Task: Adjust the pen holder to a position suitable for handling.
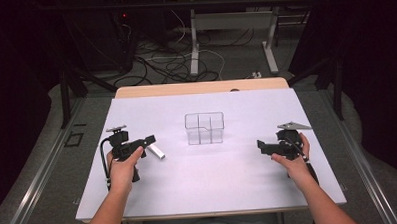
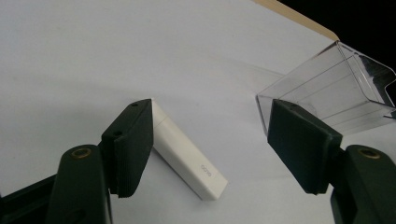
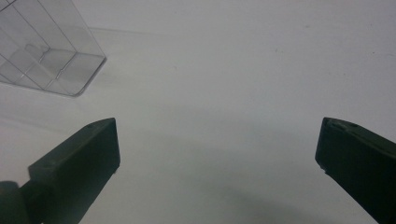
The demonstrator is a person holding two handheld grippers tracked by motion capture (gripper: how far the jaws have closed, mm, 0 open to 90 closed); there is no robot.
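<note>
left hand-held gripper, released, straddles white stick lying against its left jaw.

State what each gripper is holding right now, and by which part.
Nothing is held. The left gripper is open, its jaws either side of the white stick lying on the table, not closed on it. The right gripper is open over bare table.

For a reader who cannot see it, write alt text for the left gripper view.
The left hand-held gripper is open over a white table, its two black jaws either side of a small white rectangular stick lying flat, one end by the left jaw. A clear plastic divided container stands behind the right jaw.
</note>
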